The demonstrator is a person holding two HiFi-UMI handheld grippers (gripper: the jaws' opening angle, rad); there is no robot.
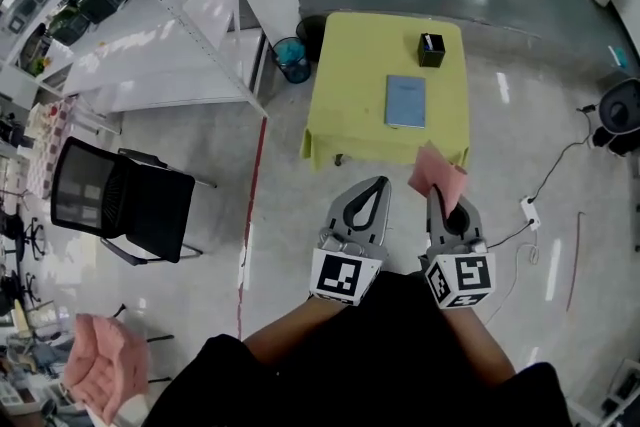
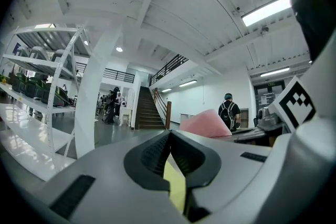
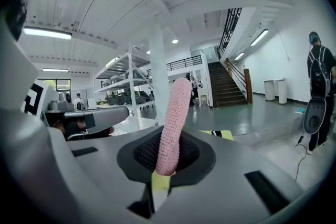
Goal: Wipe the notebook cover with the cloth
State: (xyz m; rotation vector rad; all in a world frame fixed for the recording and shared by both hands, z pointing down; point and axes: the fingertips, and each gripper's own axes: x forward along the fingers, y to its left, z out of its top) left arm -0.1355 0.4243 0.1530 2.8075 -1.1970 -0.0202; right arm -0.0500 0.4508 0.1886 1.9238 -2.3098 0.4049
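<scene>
The yellow table [image 1: 345, 65] stands ahead of you across a stretch of bare floor, well apart from both grippers. You are not yet within reach of it.

The notebook [image 1: 405, 101] lies flat right of the table's middle, blue cover up. Its long axis runs almost straight away from you, so the short near edge is the side you meet first. From where you stand, it sits forward of the gap between your two grippers, about equally far from each. I judge that a step straight ahead puts it under either one.

Your left gripper [image 1: 378, 183] has its jaws pressed together with nothing between them; only a sliver of the yellow table shows through the slot behind the tips.

Your right gripper [image 1: 434, 190] is pinching the pink cloth [image 1: 436, 177], which stands up out of the jaws and leans toward the table. That makes the right arm the one to carry forward.

The black box [image 1: 431, 49] sits beyond the notebook's far end, near the right corner, so long strokes away from you would run toward it.
</scene>
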